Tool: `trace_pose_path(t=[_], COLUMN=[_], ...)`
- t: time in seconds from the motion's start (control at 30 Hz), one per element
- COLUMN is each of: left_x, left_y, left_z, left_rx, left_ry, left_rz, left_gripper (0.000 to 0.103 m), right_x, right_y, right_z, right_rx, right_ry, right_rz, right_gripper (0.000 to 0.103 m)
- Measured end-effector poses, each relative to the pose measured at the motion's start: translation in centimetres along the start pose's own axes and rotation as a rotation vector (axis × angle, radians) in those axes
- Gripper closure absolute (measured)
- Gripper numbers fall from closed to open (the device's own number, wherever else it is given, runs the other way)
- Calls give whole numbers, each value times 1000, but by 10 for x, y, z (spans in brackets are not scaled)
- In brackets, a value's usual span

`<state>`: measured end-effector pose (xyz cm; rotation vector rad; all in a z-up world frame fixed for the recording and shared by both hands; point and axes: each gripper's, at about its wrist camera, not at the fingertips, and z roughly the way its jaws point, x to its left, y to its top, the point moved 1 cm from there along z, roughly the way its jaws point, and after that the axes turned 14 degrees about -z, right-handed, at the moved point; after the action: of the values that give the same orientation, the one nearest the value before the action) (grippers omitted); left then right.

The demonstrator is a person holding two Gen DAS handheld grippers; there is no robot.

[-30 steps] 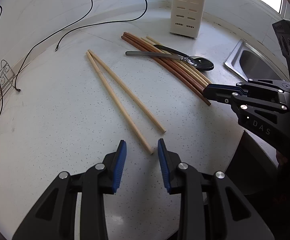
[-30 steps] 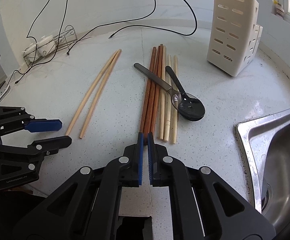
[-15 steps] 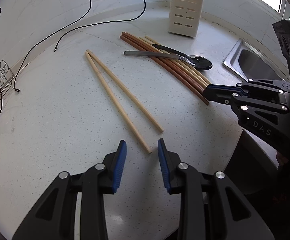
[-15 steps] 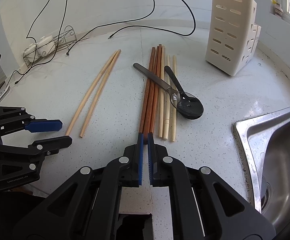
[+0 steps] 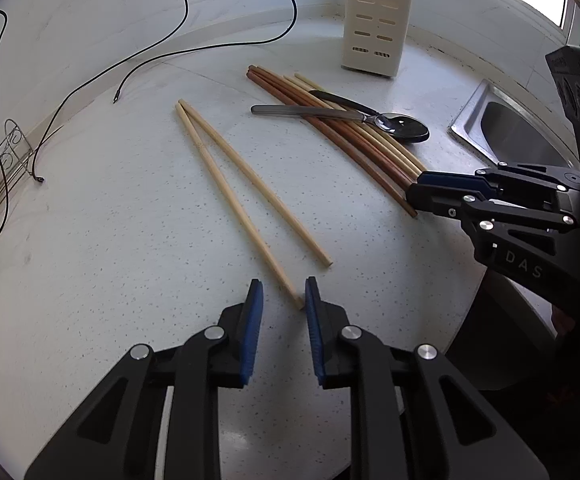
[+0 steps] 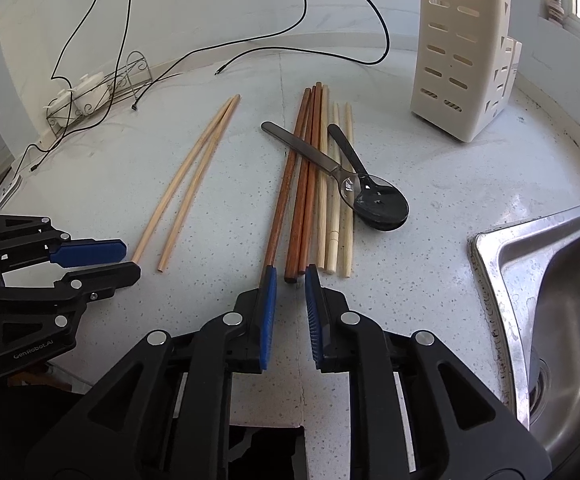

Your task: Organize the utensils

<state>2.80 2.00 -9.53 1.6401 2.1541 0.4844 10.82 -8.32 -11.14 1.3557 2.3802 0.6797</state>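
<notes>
Tools parted, gripping nothing — left tool just narrowed around pale chopstick, right tool widened.

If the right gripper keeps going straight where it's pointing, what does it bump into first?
Probably the near ends of the dark brown chopsticks, just ahead of the open right gripper; depth is hard to judge.

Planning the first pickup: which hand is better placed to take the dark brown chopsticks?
Probably the right: its tongs, just opening, stand open at the dark brown chopsticks' near ends. The left tongs sit by the pale pair.
</notes>
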Motion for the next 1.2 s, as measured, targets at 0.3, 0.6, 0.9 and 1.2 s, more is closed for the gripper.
trace_pose_path(t=[0.3,0.6,0.9,1.2], left_x=[-4,2,8,20], left_y=[-3,-2,4,25], left_z=[0,-3,-22,-49], left_rx=[-28,-48,-106,-199], left_ry=[16,17,5,16], left_rz=[15,-4,-13,-51], left_gripper=[94,98,99,99], right_x=[2,3,-5,-5], right_y=[0,-1,10,17], right_z=[2,-9,-38,-50], right_rx=[-6,-47,-155,-191], right_ry=[-33,-48,-60,-63], right_rz=[-11,2,57,62], right_gripper=[94,97,97,97])
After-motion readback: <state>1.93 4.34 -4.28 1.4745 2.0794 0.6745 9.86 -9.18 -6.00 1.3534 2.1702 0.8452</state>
